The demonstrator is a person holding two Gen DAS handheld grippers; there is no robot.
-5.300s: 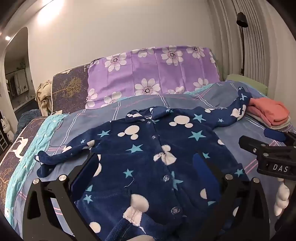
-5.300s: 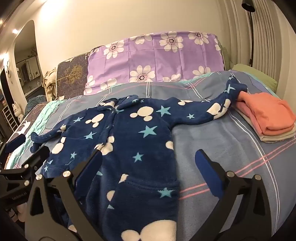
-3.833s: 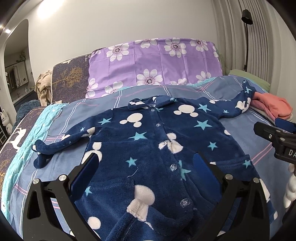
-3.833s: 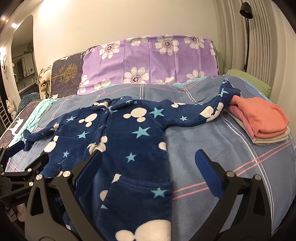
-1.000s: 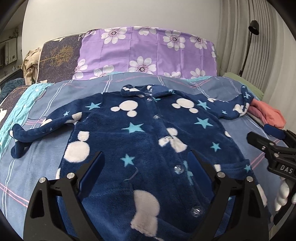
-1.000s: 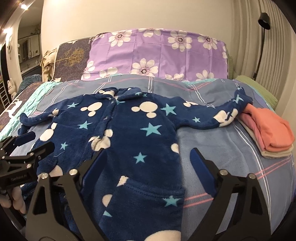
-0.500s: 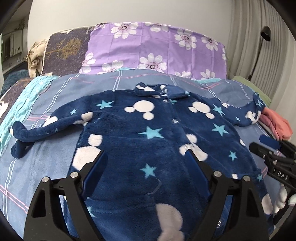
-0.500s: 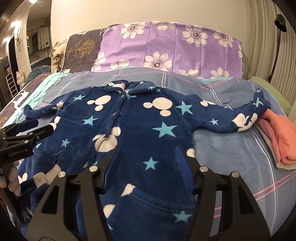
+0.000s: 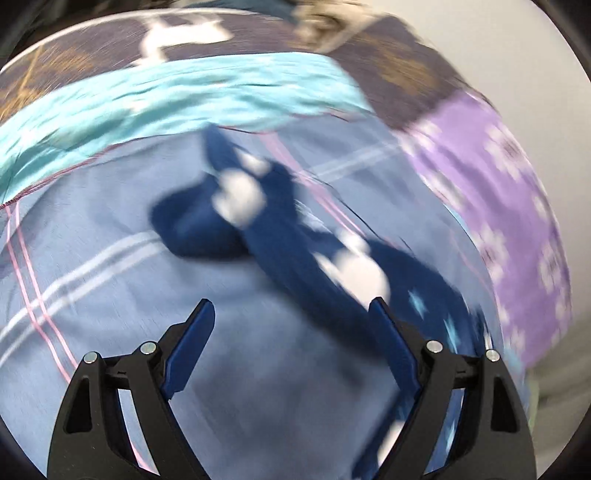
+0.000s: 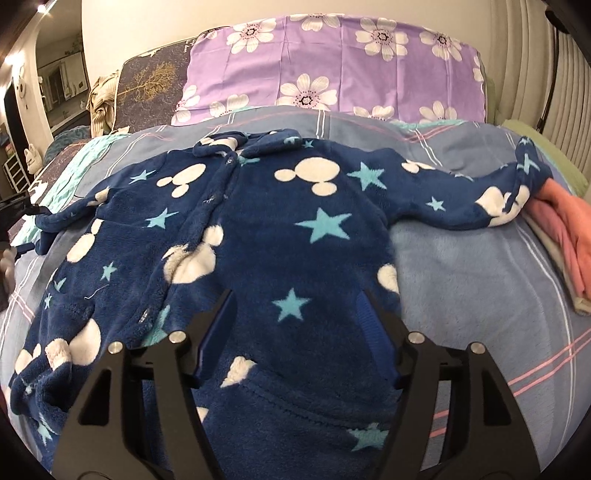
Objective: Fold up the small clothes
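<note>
Right wrist view: right gripper (image 10: 297, 312) gapes over unlabelled fleece jacket (image 10: 258, 236); left gripper (image 9: 291, 317) gapes empty.

I see a cream wall (image 10: 147, 33) behind the purple floral pillow (image 10: 332, 70) (curtain (image 10: 554, 81) at its right).

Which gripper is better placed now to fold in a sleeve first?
Probably the left gripper: open, aimed at the left sleeve just ahead. The right gripper, open, hovers over the jacket, far from its sleeve.
</note>
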